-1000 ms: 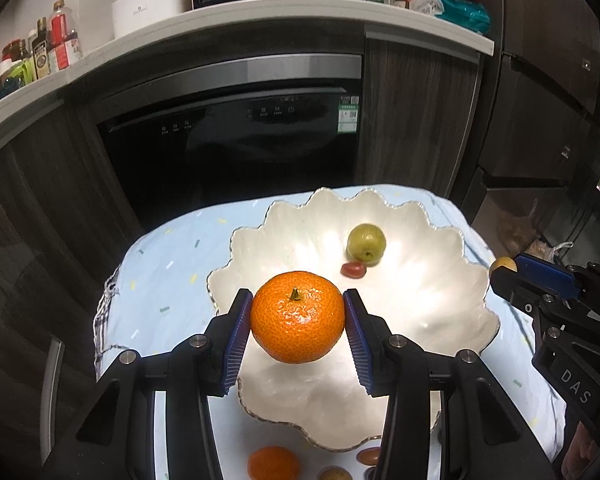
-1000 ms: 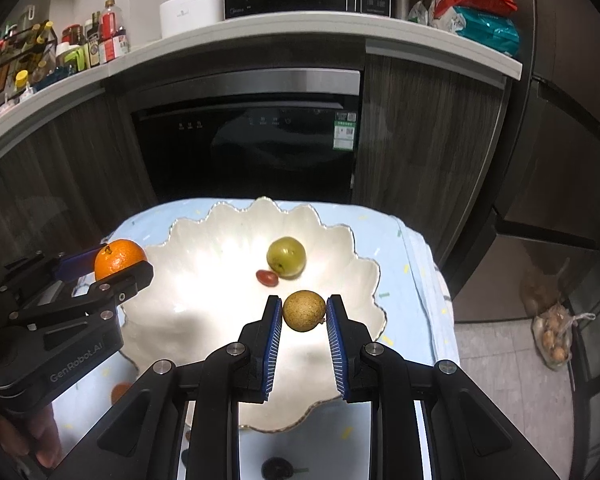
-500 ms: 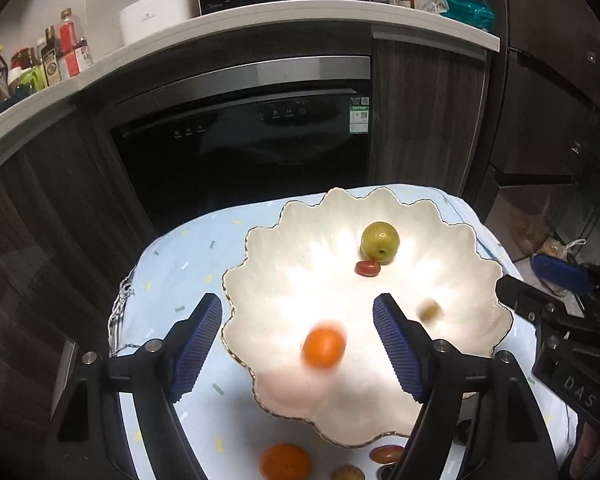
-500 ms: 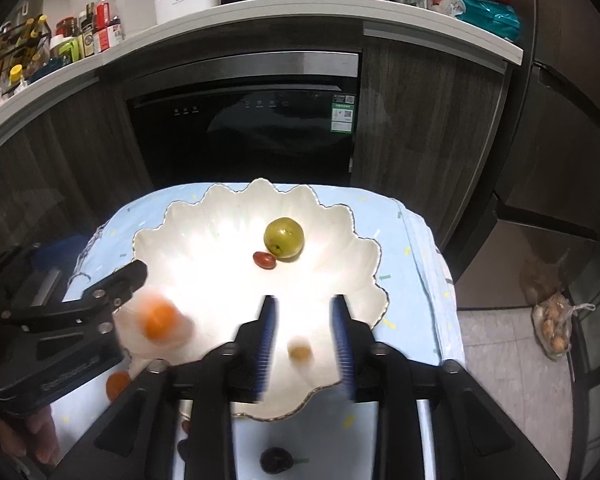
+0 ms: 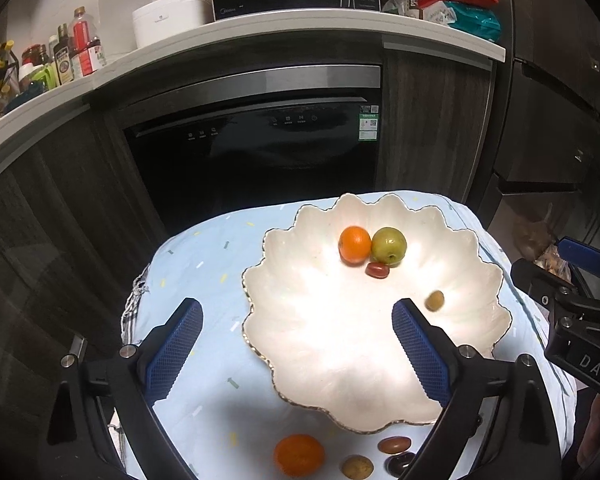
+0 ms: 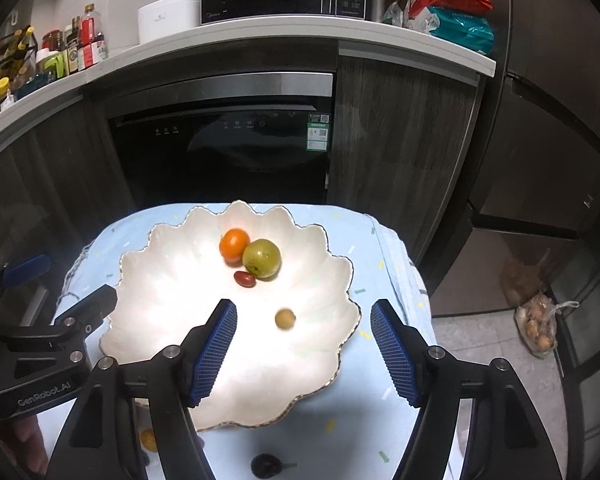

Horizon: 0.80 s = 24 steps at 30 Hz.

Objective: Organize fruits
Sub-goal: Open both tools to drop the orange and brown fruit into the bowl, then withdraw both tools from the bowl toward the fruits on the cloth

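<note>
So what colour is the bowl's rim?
Gold edging on the pearly white bowl, clearest in the right wrist view.

Both wrist views looking forward and downward along own fingers, sharing scalloped bowl [image 5: 496, 312] [image 6: 340, 280] just ahead.

Left gripper [image 5: 296, 326] opening wide over scalloped white bowl [image 5: 300, 344], nothing between jaws. Inside bowl: tangerine [image 5: 355, 244] touching green fruit [image 5: 389, 245], red date [image 5: 377, 269] just beside, small brown fruit [image 5: 435, 301] blurred apart.

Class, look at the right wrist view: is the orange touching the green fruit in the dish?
Yes: the orange rests against the green fruit.
</note>
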Available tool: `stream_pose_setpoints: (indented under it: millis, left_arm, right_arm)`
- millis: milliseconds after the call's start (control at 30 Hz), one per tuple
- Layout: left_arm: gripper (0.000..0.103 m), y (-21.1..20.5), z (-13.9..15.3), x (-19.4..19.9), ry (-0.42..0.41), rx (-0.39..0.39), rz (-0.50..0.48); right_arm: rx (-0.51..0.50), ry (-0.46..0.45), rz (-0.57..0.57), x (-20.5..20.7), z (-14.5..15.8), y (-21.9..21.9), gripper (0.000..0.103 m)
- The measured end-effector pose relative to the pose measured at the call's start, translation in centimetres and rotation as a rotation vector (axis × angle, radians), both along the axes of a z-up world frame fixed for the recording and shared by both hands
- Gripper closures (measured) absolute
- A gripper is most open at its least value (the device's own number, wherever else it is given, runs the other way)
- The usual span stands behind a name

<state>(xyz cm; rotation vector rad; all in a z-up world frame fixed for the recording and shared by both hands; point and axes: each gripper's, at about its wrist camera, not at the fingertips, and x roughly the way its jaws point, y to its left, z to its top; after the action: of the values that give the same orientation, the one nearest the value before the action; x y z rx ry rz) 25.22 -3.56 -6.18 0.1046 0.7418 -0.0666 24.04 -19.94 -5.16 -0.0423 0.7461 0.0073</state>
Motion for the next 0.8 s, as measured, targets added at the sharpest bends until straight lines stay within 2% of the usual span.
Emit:
stream_pose_setpoints:
  millis: [433, 800]
  left_arm:
    - [0.006, 1.6, 1.7, -2.6, -0.037, -0.008, 0.025]
    - [0.006, 2.1, 1.9, -5.4, -0.049, 0.006, 0.033]
  right_arm:
    - [-0.007, -0.040, 0.001, -2.2, 1.4, 0.7, 0.032]
    - [-0.009, -0.061, 0.006, -4.4, 1.7, 1.2, 0.032]
